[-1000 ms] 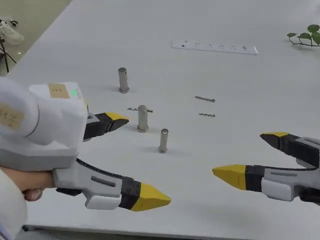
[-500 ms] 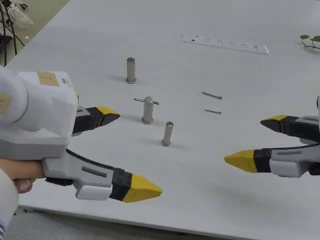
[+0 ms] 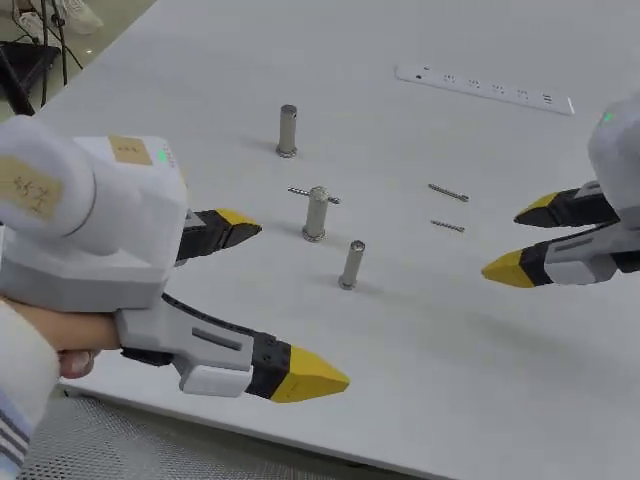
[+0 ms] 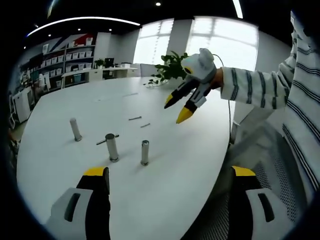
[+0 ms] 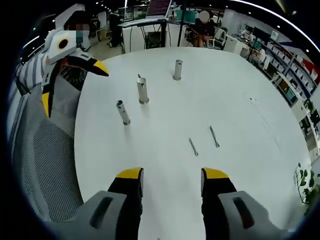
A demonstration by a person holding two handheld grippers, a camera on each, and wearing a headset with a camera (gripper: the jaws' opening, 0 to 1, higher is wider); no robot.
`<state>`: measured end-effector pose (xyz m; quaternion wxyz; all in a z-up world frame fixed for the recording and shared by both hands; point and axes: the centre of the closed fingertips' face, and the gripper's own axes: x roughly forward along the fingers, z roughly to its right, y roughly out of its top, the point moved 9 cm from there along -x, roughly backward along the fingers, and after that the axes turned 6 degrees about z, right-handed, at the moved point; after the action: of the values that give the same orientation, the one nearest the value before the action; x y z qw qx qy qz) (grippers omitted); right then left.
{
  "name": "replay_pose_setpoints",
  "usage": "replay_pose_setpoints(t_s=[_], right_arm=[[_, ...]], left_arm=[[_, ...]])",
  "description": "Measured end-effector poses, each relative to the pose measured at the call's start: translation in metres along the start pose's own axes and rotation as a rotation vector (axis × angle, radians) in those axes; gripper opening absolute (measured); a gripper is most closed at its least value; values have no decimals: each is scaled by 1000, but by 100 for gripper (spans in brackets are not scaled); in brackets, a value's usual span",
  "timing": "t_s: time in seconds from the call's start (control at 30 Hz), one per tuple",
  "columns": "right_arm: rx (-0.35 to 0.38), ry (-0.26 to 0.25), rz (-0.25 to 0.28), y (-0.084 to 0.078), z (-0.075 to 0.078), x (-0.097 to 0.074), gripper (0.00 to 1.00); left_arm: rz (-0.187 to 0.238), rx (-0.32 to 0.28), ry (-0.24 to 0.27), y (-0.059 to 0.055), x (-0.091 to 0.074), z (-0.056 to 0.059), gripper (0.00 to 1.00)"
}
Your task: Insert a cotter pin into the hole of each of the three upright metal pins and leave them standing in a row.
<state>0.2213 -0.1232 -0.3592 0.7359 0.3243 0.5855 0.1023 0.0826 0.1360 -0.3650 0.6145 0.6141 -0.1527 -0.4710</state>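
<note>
Three upright metal pins stand in a slanting row on the white table: far pin [image 3: 288,130], middle pin [image 3: 316,213], near pin [image 3: 351,265]. A cotter pin [image 3: 300,192] sits through the middle pin's top. Two loose cotter pins [image 3: 448,192] [image 3: 447,226] lie flat to their right. My left gripper [image 3: 285,300] hovers open near the table's front edge, left of the row, holding nothing. My right gripper [image 3: 515,240] is open and bare, just right of the loose cotter pins [image 5: 193,146] [image 5: 213,136], which lie ahead of its jaws. The left gripper view has the row [image 4: 111,146] ahead.
A white power strip [image 3: 485,88] lies at the back of the table. The table's front edge [image 3: 200,425] runs just below my left gripper. A potted plant [image 4: 170,67] stands at the far end. A mesh chair [image 5: 45,165] sits beside the table.
My right gripper has moved up and forward over the table, closer to the loose cotter pins. The left gripper holds roughly its place. The head camera has shifted.
</note>
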Motion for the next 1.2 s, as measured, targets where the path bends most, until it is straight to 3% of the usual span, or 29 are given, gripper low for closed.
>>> replay_pose_setpoints(t_s=[0.37,0.53,0.7,0.93,1.2], right_arm=[[-126,36,-65,17,23,28,23],[-147,58,-85,15,36,47,16],[-171,70,-137,9,45,65,16],[-161,76,-162,4,51,79,12],[-136,91,-157,4,47,81,3]], left_arm=[[37,-47,54,3,-4,0,99],[44,-55,70,1,-5,-1,99],[47,-64,82,0,-6,-2,99],[29,-86,83,-5,-5,-2,99],[31,-100,102,-8,-4,-5,99]])
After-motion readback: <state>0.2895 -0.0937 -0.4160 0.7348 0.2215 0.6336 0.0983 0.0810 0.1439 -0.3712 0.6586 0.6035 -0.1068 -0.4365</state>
